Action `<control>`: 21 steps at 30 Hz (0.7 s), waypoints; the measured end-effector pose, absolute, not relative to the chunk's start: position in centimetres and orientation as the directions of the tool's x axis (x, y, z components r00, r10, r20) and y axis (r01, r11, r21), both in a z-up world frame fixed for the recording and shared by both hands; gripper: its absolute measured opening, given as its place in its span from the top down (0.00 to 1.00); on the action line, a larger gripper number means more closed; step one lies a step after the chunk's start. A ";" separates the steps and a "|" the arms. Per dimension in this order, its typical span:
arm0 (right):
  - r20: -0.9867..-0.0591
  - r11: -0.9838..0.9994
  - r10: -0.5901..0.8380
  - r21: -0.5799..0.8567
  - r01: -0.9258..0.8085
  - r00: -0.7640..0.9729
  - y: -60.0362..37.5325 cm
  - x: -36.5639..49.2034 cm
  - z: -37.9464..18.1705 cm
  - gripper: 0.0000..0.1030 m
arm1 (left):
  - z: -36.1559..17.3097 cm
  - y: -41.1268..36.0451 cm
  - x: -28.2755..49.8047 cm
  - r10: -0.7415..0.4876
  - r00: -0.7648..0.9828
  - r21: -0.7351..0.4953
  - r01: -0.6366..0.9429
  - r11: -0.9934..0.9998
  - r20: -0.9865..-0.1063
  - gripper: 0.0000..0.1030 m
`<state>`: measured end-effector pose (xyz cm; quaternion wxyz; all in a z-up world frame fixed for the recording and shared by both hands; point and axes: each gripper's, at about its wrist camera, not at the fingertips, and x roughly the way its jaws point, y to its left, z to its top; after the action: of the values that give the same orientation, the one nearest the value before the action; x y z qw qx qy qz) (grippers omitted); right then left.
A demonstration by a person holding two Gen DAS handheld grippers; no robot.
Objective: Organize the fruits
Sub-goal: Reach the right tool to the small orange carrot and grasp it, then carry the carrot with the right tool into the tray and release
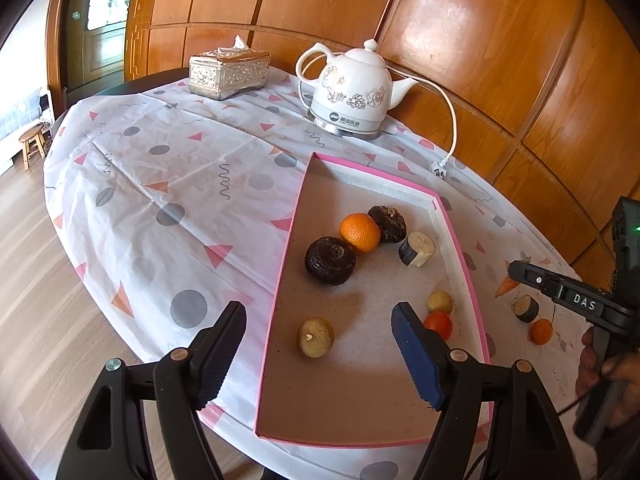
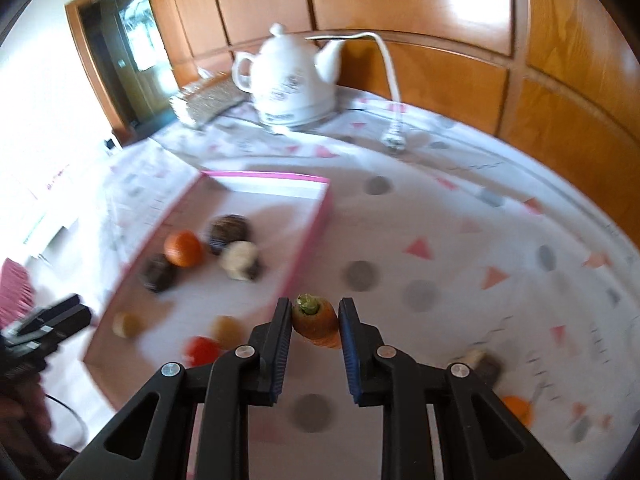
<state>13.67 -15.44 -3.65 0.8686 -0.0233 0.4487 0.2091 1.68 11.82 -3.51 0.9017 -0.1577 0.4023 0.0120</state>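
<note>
Left wrist view: left gripper (image 1: 320,328) hung with jaws wide apart and nothing between them, over near end of shallow pink-rimmed cardboard tray (image 1: 460,240). Small orange carrot piece (image 1: 507,286) sat right of tray, at right gripper (image 1: 516,270).

Right wrist view: right gripper (image 2: 315,320) clamped carrot piece across its width, long axis along fingers, green stem end pointing far. Tray just left of jaws; right hand nearer.

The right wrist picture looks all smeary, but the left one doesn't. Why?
Right wrist view: the tray, kettle and tablecloth are streaked with motion blur, while the carrot gripped by the right gripper stays sharp. Left wrist view: crisp, with glare on the wood panels, and the fisheye lens bends the straight edges.
</note>
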 end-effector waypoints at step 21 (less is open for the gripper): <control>-0.761 0.830 0.530 0.376 -0.413 0.373 -8.7 11.0 -4.8 0.68 | -3.4 12.2 1.3 -0.107 0.683 -0.289 -0.157 0.944 -0.723 0.26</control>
<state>11.03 -8.74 -4.77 0.8262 0.0610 0.4819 0.2854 1.33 12.24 -3.35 0.9021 -0.1661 0.3980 0.0139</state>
